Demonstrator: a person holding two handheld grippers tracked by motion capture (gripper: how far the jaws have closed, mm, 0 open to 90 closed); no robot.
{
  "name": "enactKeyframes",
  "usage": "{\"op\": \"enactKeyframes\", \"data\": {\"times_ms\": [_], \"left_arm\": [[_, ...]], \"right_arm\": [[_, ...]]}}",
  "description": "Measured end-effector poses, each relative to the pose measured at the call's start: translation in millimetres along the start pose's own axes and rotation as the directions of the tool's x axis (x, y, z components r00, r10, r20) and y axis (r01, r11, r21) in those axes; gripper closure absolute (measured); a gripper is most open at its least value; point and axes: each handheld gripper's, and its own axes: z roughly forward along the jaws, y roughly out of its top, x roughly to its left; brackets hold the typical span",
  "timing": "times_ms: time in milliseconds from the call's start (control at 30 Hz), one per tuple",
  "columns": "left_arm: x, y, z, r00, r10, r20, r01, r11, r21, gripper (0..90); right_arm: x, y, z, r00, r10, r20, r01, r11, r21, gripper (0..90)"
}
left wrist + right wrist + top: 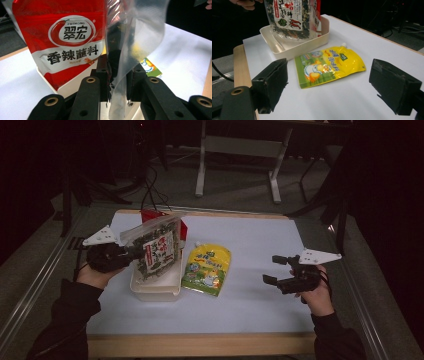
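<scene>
A: Over the white tray (155,287), the left gripper (131,252) has its jaws clamped on the clear edge of the seaweed bag (156,251), tilted so it can drop in beside the red packet (62,37) standing at the tray's far end.

B: And right of the tray, the right gripper (280,270) hangs released, jaws wide, the yellow pouch (207,269) flat just beside the tray's rim, plenty of bare table (260,305) between them.
</scene>
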Motion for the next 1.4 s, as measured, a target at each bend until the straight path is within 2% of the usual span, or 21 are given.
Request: {"op": "enactKeyframes", "data": {"times_ms": [67,133,167,267,300,367,500,600,667,733,900,967,1067,1167,1300,1400], "left_arm": [[0.0,-1.8,3.0,1.0000,0.006,-0.003,-0.006,0.9999,0.012,77.5],[0.0,-6.4,8.6,0.9998,0.017,-0.012,-0.017,0.9986,0.050,77.4],[0.3,-10.6,11.1,0.9999,0.014,0.000,-0.014,0.9985,0.053,77.4],[2.2,-17.4,10.7,1.0000,-0.006,0.002,0.006,0.9995,0.032,77.4],[5.2,-25.0,9.1,0.9996,-0.027,0.004,0.027,0.9996,0.007,77.3],[8.1,-31.6,7.3,0.9994,-0.034,0.001,0.034,0.9994,-0.009,77.0],[12.6,-37.9,6.1,0.9979,-0.064,0.002,0.064,0.9974,-0.033,75.9],[14.9,-39.4,6.4,0.9971,-0.075,-0.012,0.074,0.9963,-0.044,74.6],[15.4,-41.6,7.3,0.9954,-0.081,-0.051,0.078,0.9956,-0.052,71.9],[16.9,-44.9,8.6,0.9916,-0.091,-0.092,0.086,0.9948,-0.054,68.3],[22.7,-53.8,7.5,0.9776,-0.158,-0.139,0.144,0.9840,-0.104,52.4],[22.7,-55.5,7.8,0.9746,-0.165,-0.152,0.149,0.9827,-0.110,48.1],[20.8,-56.1,8.4,0.9681,-0.165,-0.189,0.146,0.9830,-0.112,41.4],[20.1,-56.5,8.8,0.9634,-0.172,-0.205,0.151,0.9817,-0.117,39.9],[19.5,-56.9,9.4,0.9513,-0.195,-0.239,0.169,0.9777,-0.125,34.9],[17.0,-58.2,9.1,0.9520,-0.197,-0.234,0.167,0.9754,-0.144,34.0]], "right_arm": [[0.5,-0.4,0.2,1.0000,0.001,-0.002,-0.001,1.000,0.001,15.0],[0.7,-0.8,0.5,1.0000,0.000,-0.002,0.000,1.000,0.002,15.0],[0.5,-1.1,0.6,1.0000,0.000,-0.003,0.000,1.000,0.002,15.0],[0.3,-1.7,0.4,1.0000,0.001,-0.005,-0.001,1.000,0.003,15.0],[0.2,-1.8,0.5,1.0000,0.002,-0.005,-0.002,1.000,0.004,15.0],[0.3,-1.7,0.9,1.0000,0.001,-0.006,-0.001,1.000,0.007,15.0],[1.6,-0.6,1.7,0.9999,-0.001,-0.010,0.001,1.000,0.008,15.0],[2.6,0.0,1.9,0.9999,-0.003,-0.011,0.003,1.000,0.005,15.0],[2.6,-0.4,2.1,0.9999,-0.006,-0.010,0.006,1.000,0.007,15.0],[2.4,-1.0,2.2,1.0000,-0.005,-0.007,0.005,1.000,0.007,15.0],[0.9,-2.6,1.4,1.0000,-0.002,-0.007,0.002,1.000,0.002,16.0],[-0.1,-3.3,1.2,0.9999,-0.012,-0.005,0.012,1.000,-0.002,16.8],[-0.8,-3.5,1.8,0.9997,-0.010,-0.024,0.010,1.000,-0.003,17.8],[1.2,-3.0,4.6,0.9991,-0.038,-0.019,0.038,0.999,0.007,16.0],[3.3,-3.3,9.1,0.9993,-0.032,-0.019,0.033,0.999,0.021,16.3],[4.3,-4.1,12.8,0.9997,-0.019,-0.013,0.020,0.998,0.055,14.9]]}}
